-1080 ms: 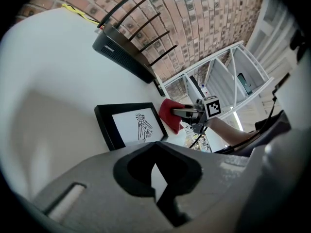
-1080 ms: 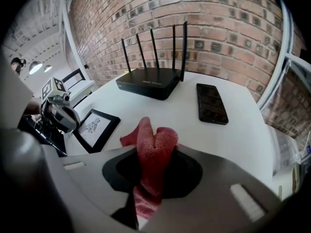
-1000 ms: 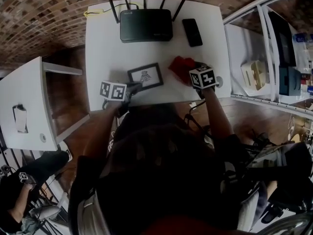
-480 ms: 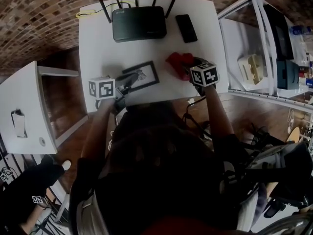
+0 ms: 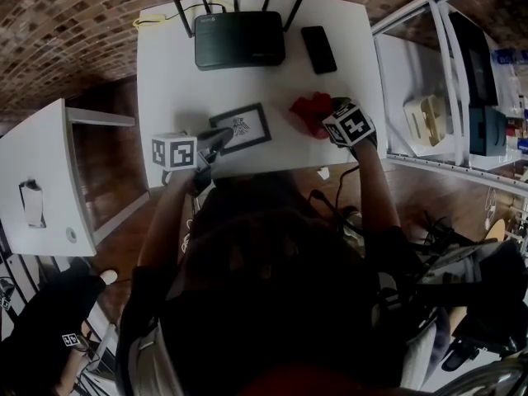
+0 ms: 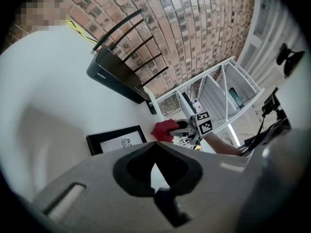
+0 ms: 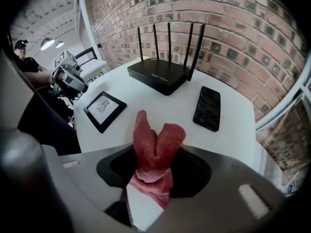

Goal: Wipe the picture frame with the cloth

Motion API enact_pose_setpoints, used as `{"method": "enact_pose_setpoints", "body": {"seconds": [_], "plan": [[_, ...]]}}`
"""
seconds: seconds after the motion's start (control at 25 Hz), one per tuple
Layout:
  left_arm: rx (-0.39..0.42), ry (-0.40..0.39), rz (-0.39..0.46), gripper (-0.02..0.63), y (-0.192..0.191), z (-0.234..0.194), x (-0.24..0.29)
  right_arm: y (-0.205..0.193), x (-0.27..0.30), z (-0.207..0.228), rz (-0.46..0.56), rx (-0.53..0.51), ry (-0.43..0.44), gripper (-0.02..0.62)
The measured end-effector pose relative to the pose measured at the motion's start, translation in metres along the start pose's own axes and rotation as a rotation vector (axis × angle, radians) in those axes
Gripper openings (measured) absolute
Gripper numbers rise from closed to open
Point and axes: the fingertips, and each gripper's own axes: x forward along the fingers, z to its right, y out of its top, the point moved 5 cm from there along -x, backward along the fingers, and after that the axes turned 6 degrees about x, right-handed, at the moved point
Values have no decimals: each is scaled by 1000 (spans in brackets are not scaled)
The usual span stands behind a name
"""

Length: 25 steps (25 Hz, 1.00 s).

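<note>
The black picture frame (image 5: 240, 128) (image 7: 104, 109) (image 6: 116, 140) lies flat on the white table (image 5: 173, 73). My left gripper (image 5: 221, 137) (image 6: 154, 166) is shut, its dark fingertips at the frame's near left corner; nothing shows between them. The red cloth (image 5: 310, 110) (image 7: 153, 149) sits bunched up to the right of the frame. My right gripper (image 5: 327, 112) (image 7: 153, 176) points steeply down over it. Its jaws have just been opening and now stand apart, with the cloth upright between them.
A black router (image 5: 239, 40) with several antennas and a black phone (image 5: 318, 49) lie at the table's far side. A white shelf unit (image 5: 445, 97) stands to the right and a white side table (image 5: 41, 180) to the left. A person's shoe (image 5: 107, 277) shows bottom left.
The right gripper's marker cube has rolled and tilted over the cloth, which stays on the table. The left gripper has lifted a little at the frame's corner.
</note>
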Motion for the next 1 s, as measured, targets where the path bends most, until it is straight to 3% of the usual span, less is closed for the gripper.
{"method": "enact_pose_setpoints", "body": {"seconds": [0.08,0.2,0.36,0.44,0.56,0.72,1.0], "plan": [[16,6,-13,2,0,1,1,1,1,0,-24,-37,-33,192],[22,1,-14,2,-1,3,2,2,6,-5,-36,-81,-42,273],[29,6,-11,2,-3,3,-1,5,5,-10,19,-72,-56,374],[30,7,-5,2,-4,3,-4,10,0,-11,64,-58,-59,371],[32,4,14,2,-2,4,-9,18,-7,-10,153,-12,-37,280],[36,-2,38,2,-1,7,-15,29,-19,-17,252,95,44,2],[70,-8,76,2,0,17,-33,54,-37,-59,368,146,221,2]]}}
